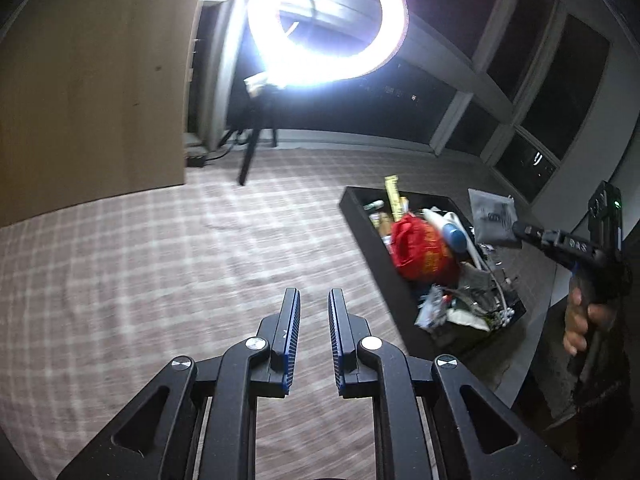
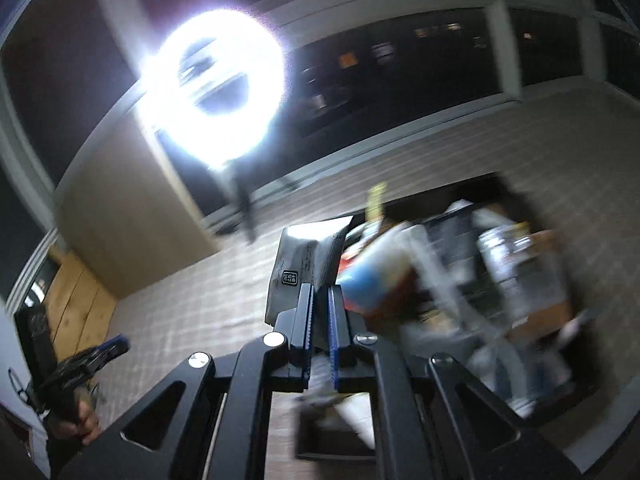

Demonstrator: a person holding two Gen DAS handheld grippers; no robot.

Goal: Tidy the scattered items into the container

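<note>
A black open container (image 1: 362,216) sits on the plaid surface at the right, filled with several items, among them a red bag (image 1: 420,252), a white and blue tube (image 1: 450,230) and a yellow stick (image 1: 394,196). My right gripper (image 2: 319,292) is shut on a grey foil packet (image 2: 304,260) and holds it above the container's far side. In the left wrist view the packet (image 1: 490,216) hangs from that gripper (image 1: 516,230). My left gripper (image 1: 314,296) is open and empty over the plaid surface, left of the container. The container (image 2: 500,184) is blurred in the right wrist view.
A bright ring light (image 1: 328,24) on a tripod (image 1: 250,148) stands at the back. A wooden panel (image 1: 88,92) is at the back left. Dark windows (image 1: 560,92) line the right. The plaid surface (image 1: 140,260) spreads to the left of the container.
</note>
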